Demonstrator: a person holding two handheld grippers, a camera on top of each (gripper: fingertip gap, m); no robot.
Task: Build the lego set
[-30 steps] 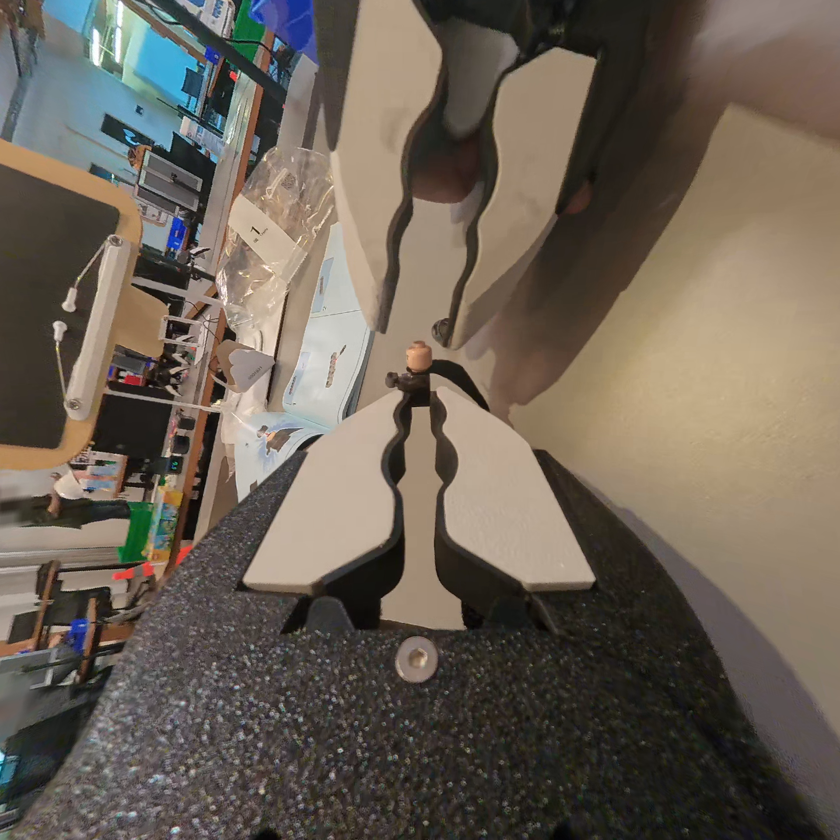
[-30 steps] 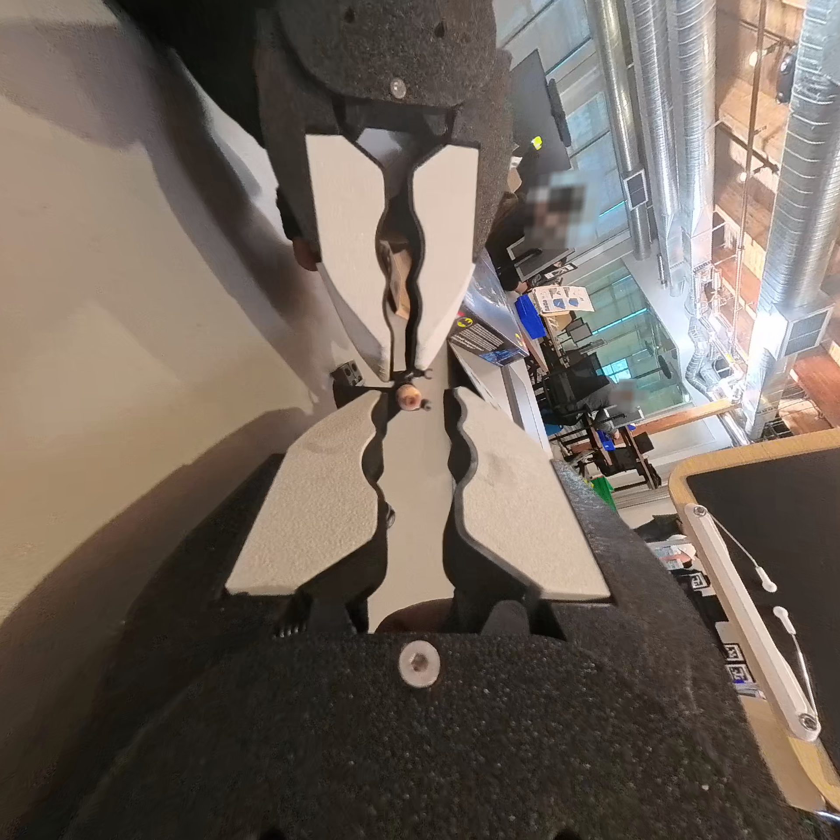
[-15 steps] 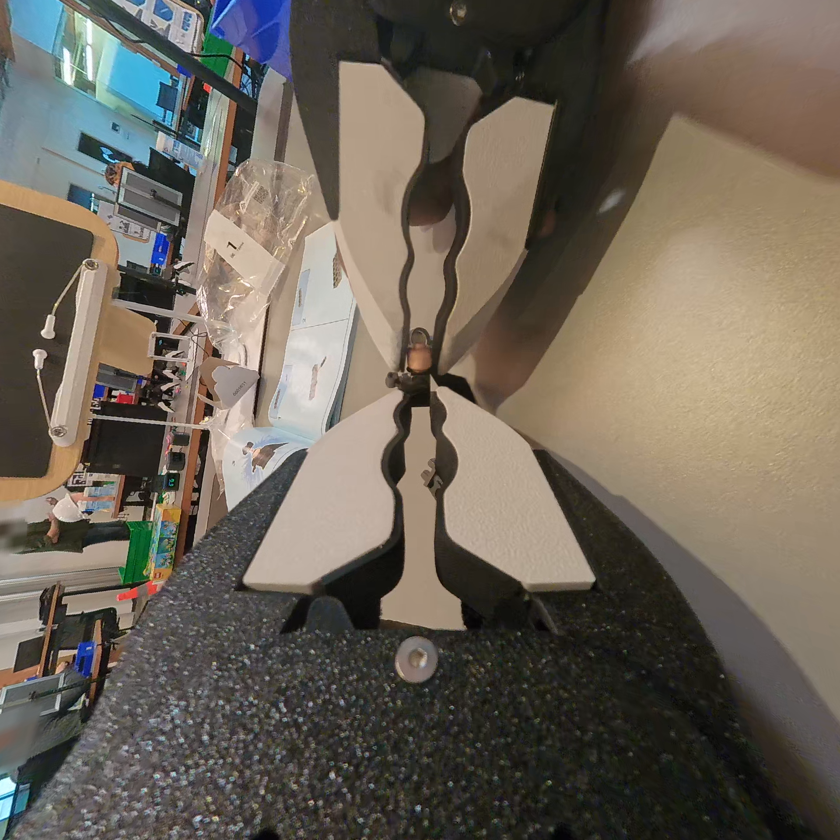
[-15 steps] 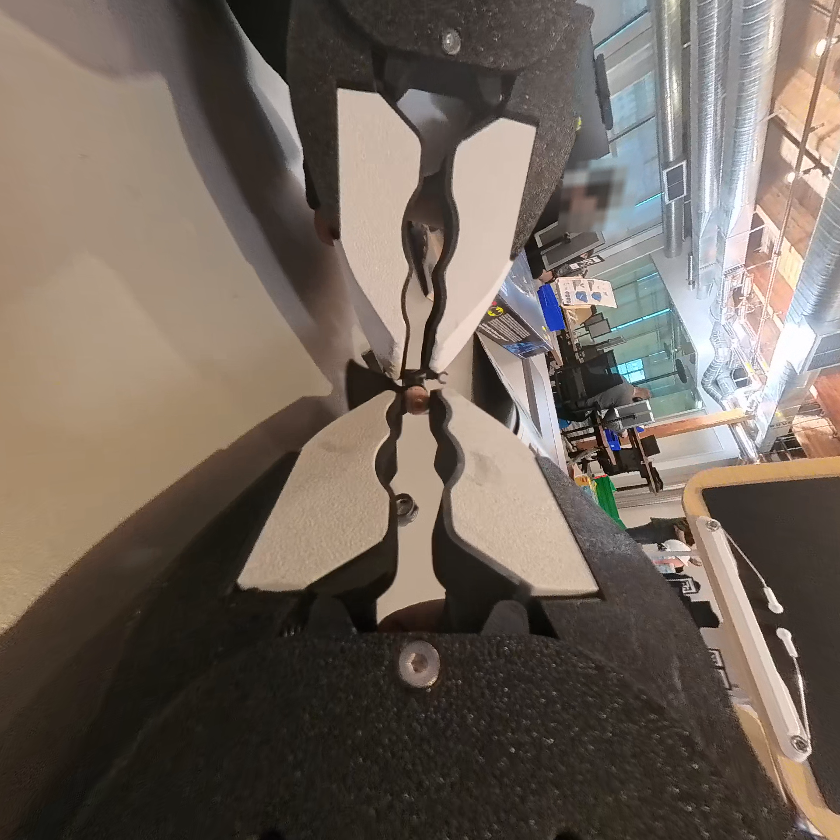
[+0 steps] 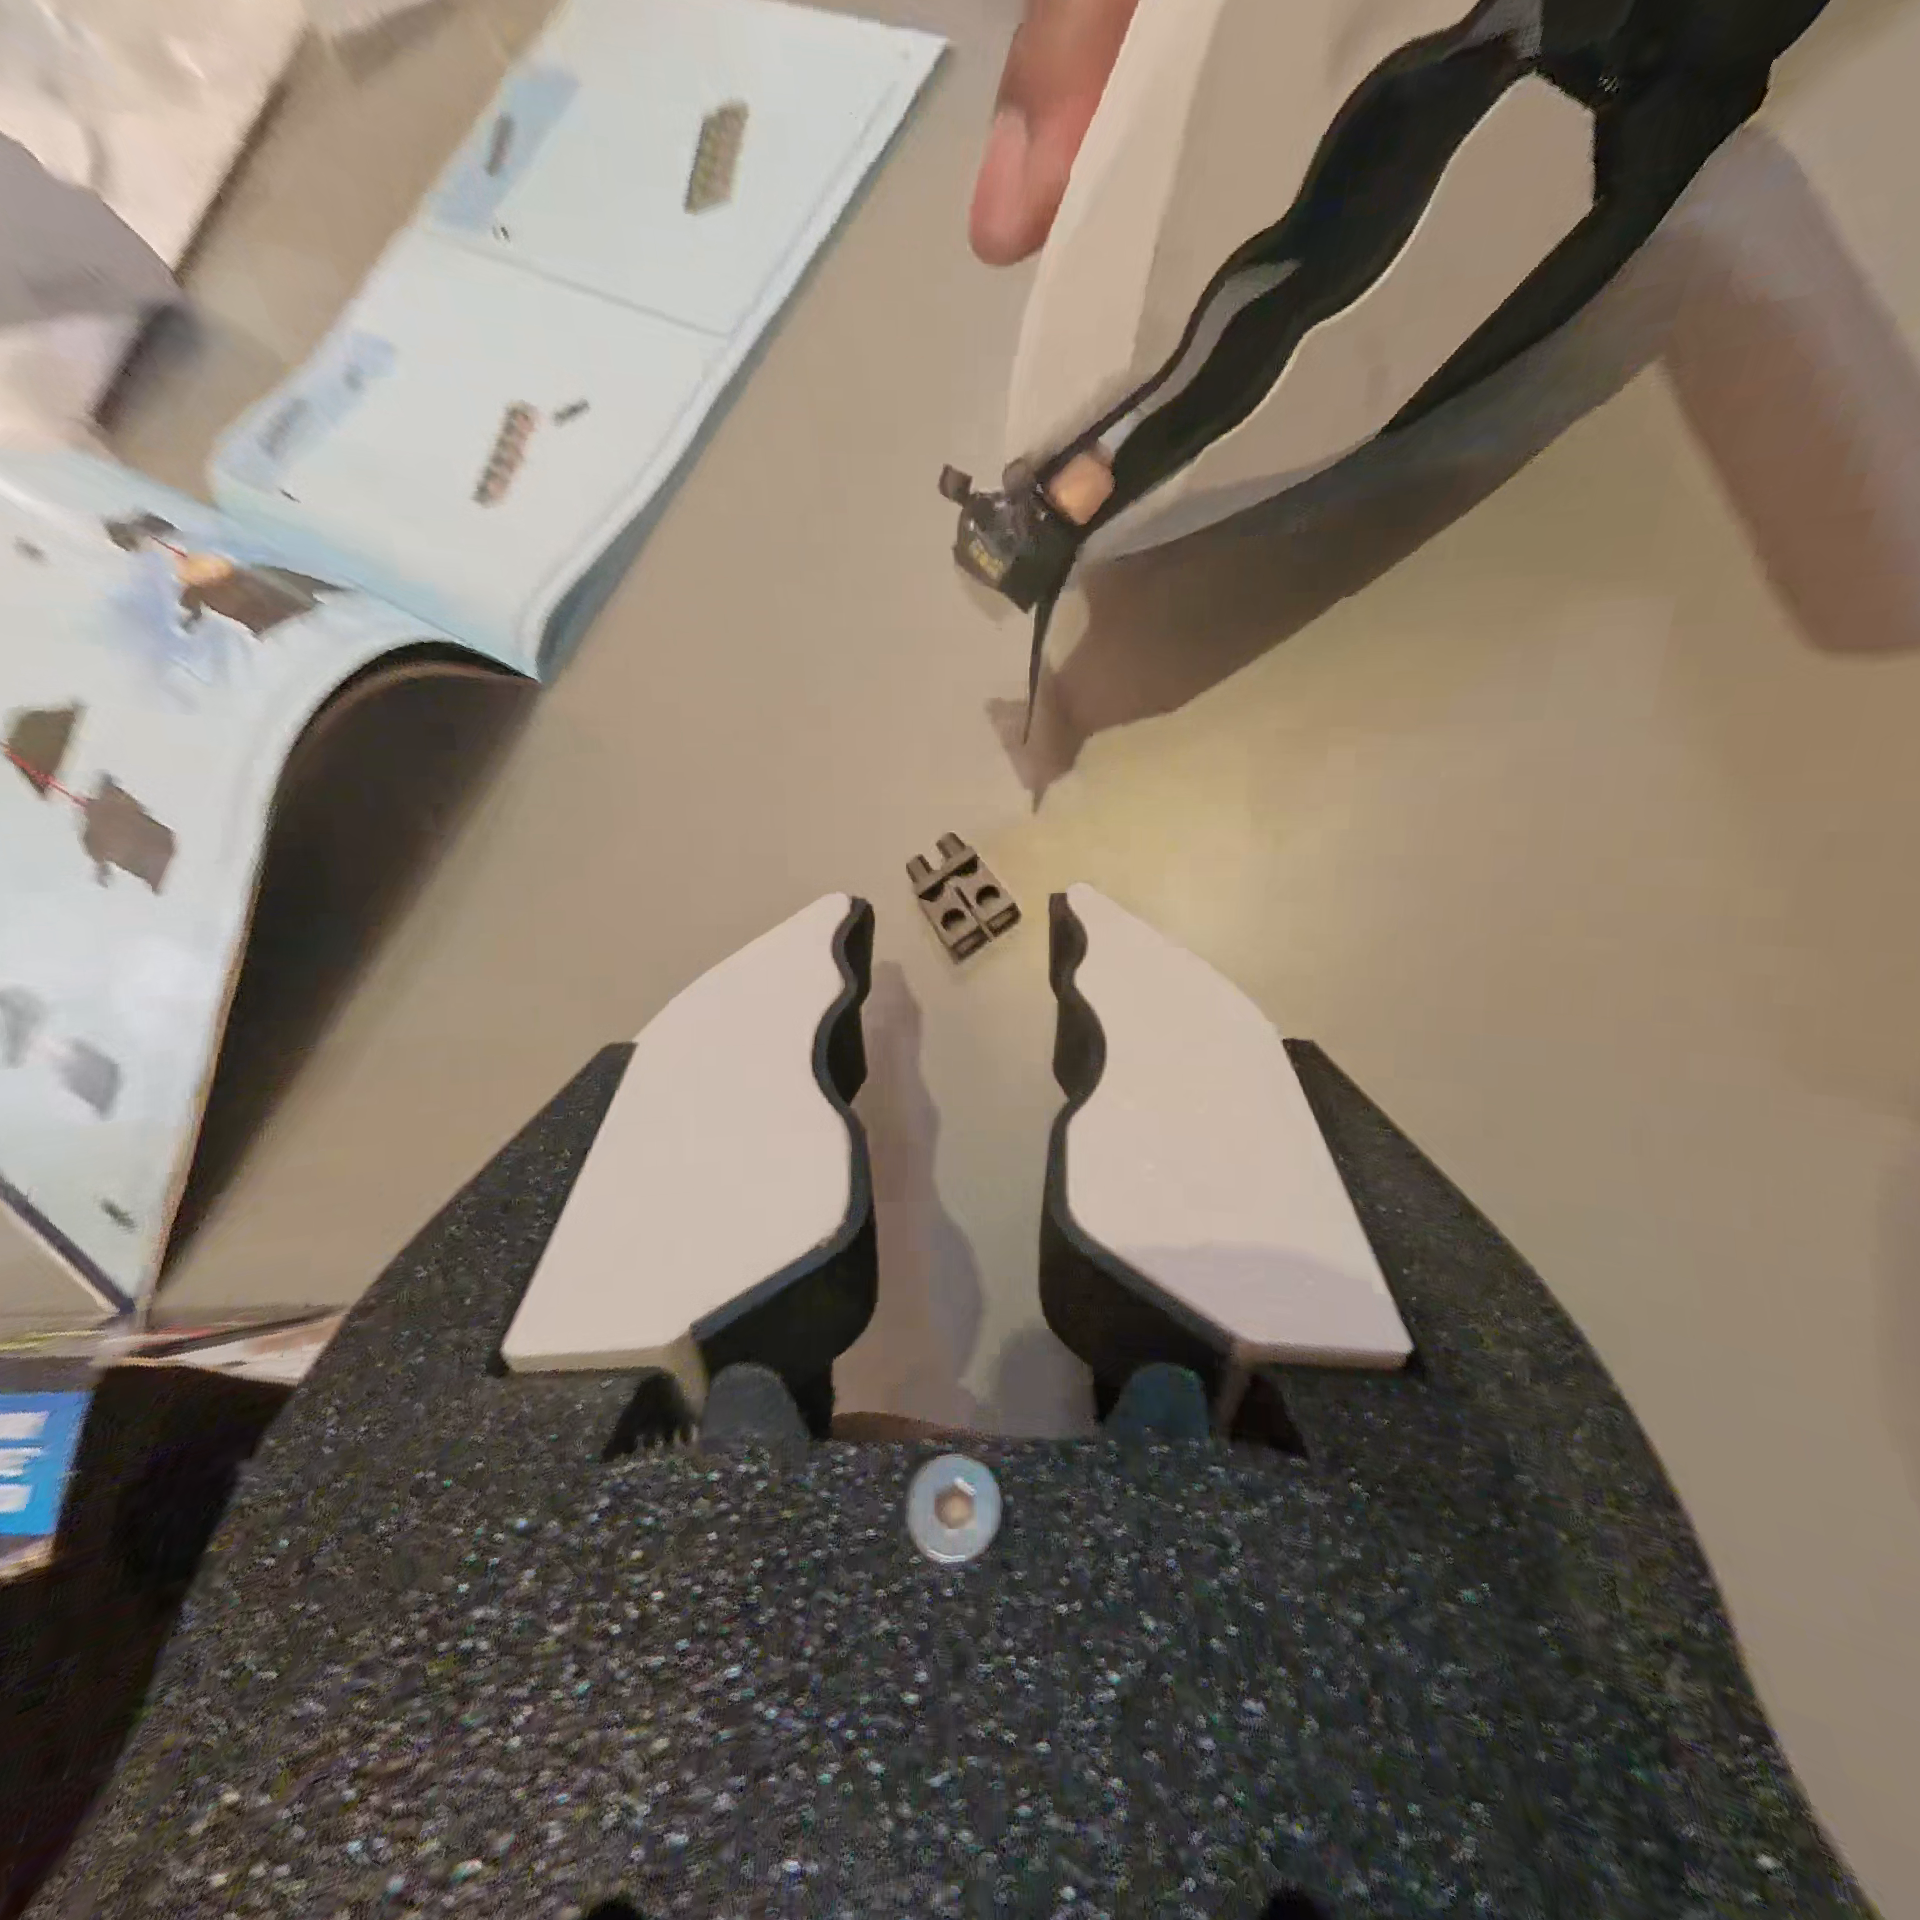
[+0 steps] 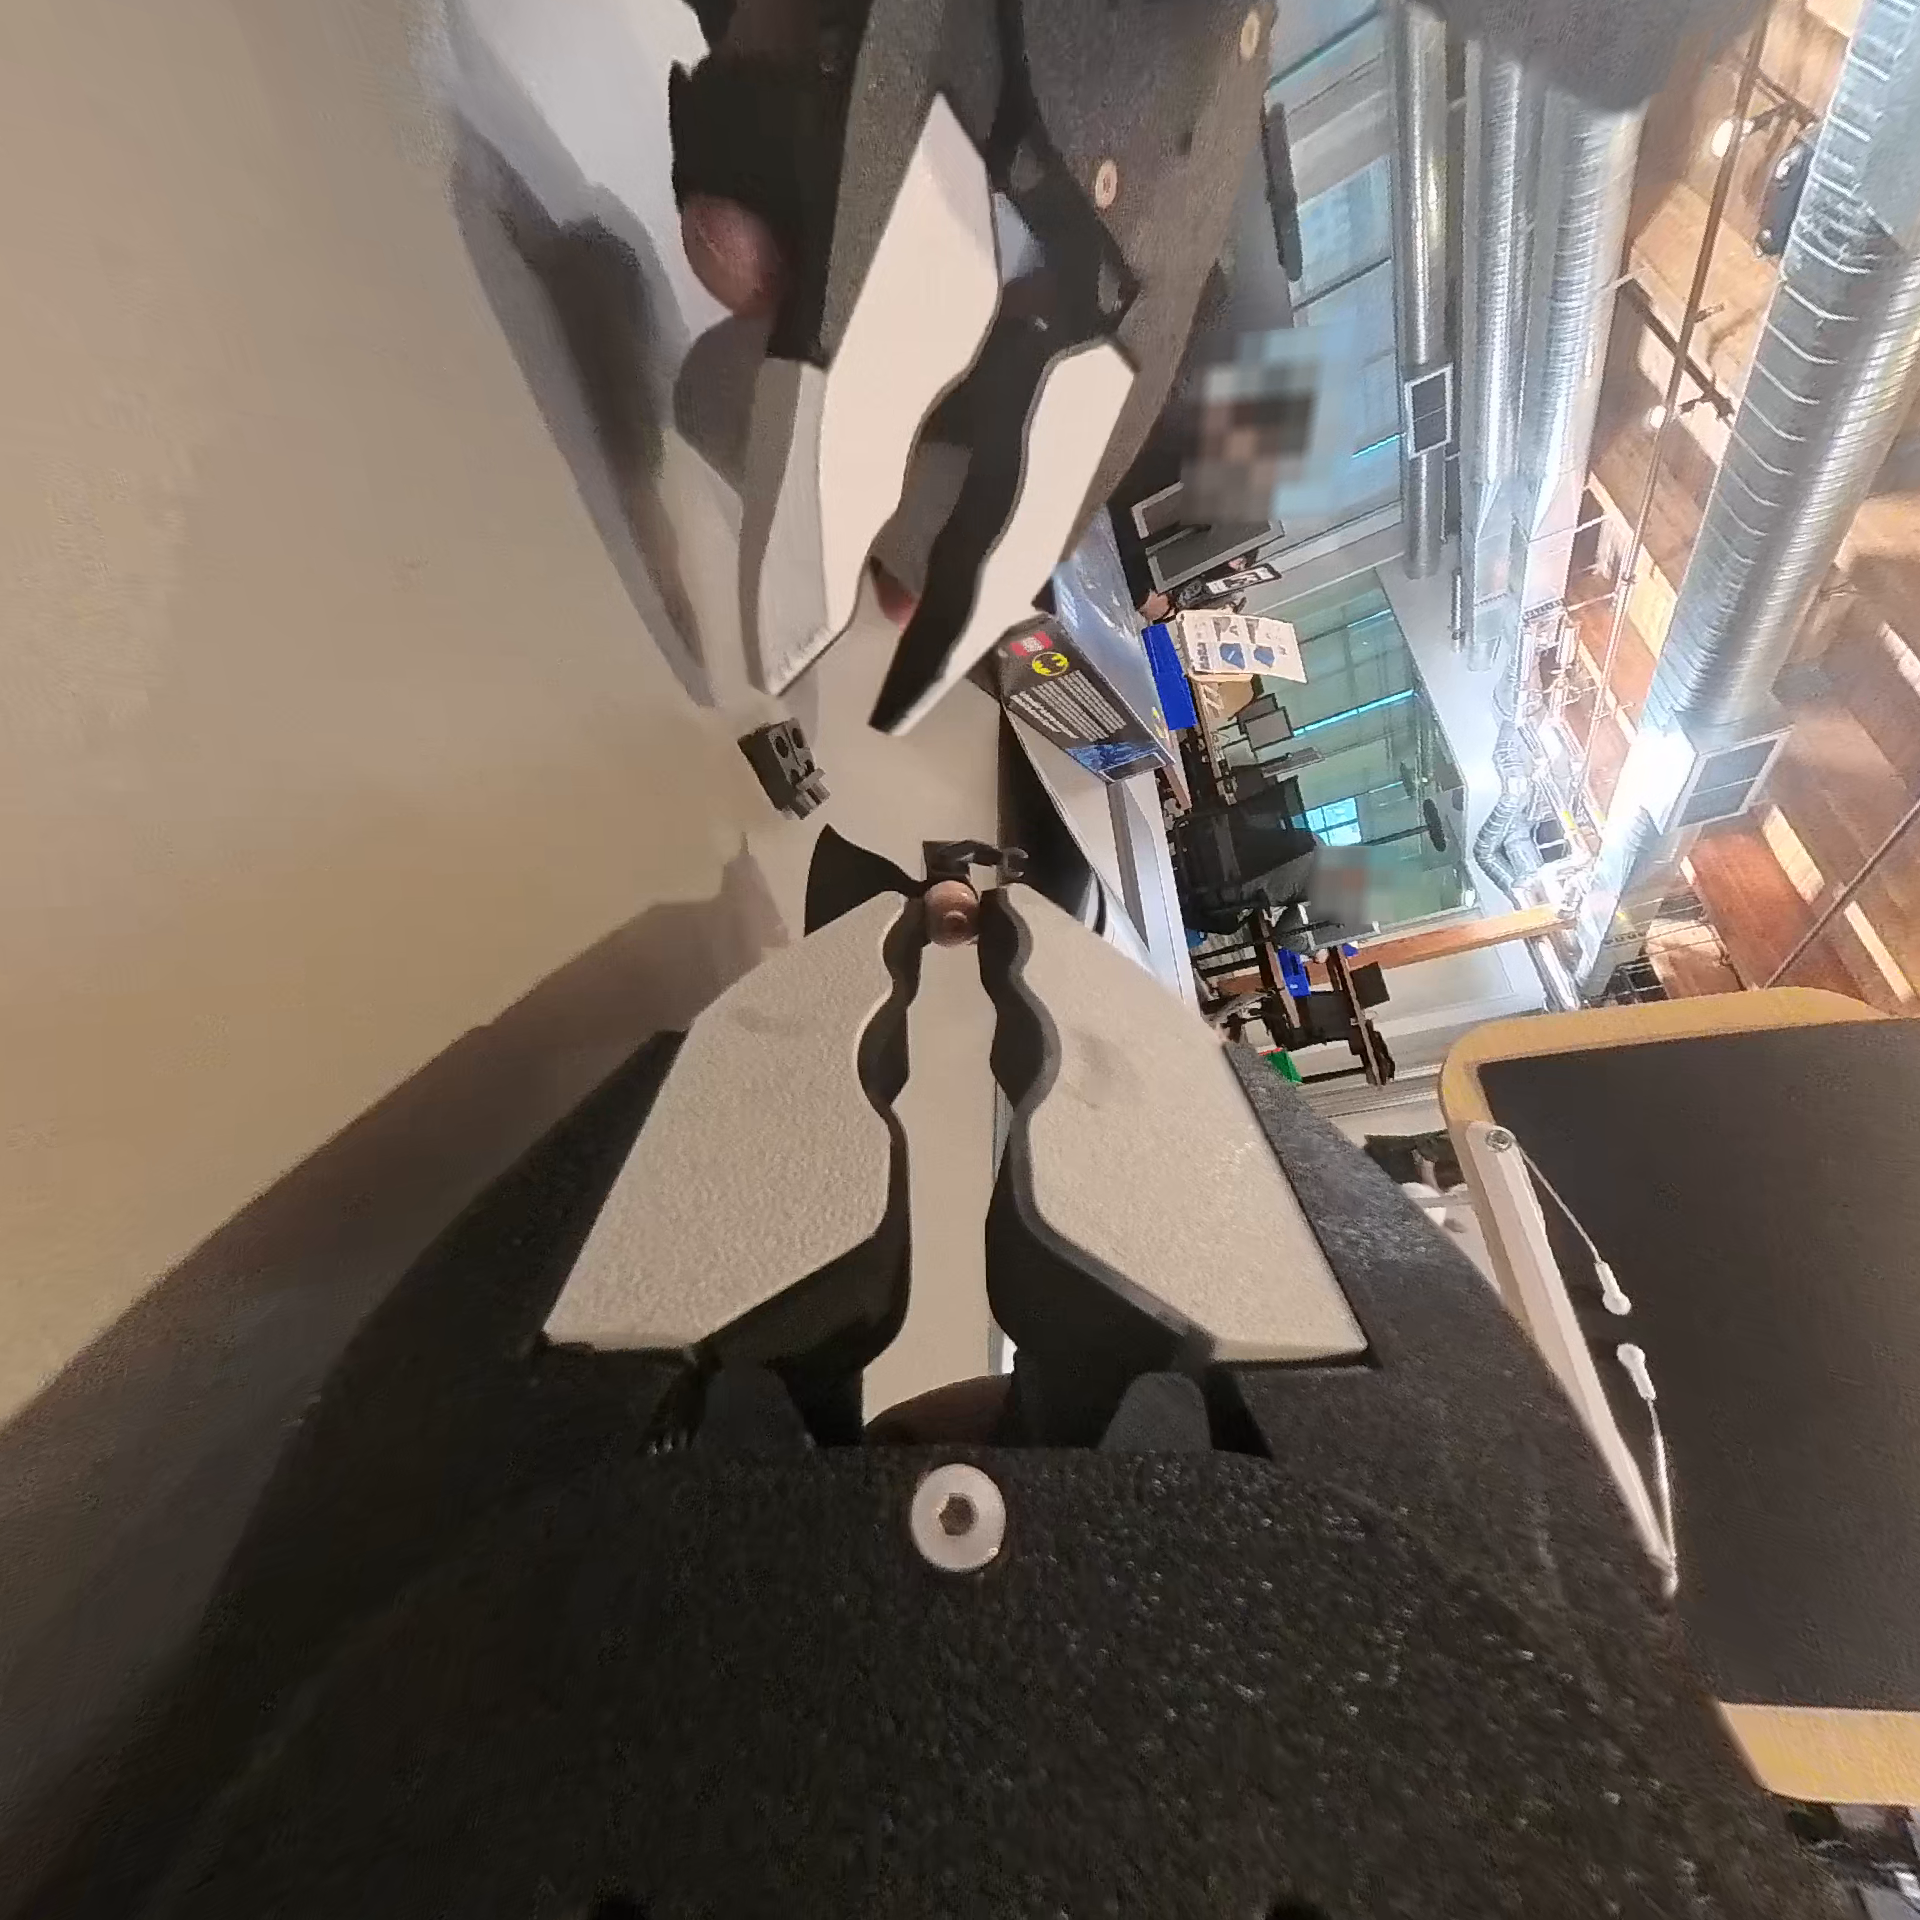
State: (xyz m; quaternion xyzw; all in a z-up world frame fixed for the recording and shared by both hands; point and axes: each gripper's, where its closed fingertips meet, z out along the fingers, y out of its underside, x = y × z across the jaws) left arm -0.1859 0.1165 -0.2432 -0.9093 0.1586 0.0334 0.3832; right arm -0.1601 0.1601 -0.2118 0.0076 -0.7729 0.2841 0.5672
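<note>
Beige table (image 5: 1455, 935) carried dark minifigure legs (image 5: 961, 907) lying loose between the left gripper's (image 5: 961, 904) open jaws, untouched, while the right gripper (image 6: 956, 914), ahead, pinched a caped minifigure torso (image 6: 951, 909).

No writing can be made out clearly. The open booklet (image 5: 582, 312) on the counter (image 5: 1455, 935) shows only blurred pictures, and the dark box (image 6: 1081, 707) carries a yellow emblem and small, illegible print.

Two tools (image 5: 961, 914) (image 6: 951, 914) — one booklet (image 5: 582, 301), one box (image 6: 1081, 707).
</note>
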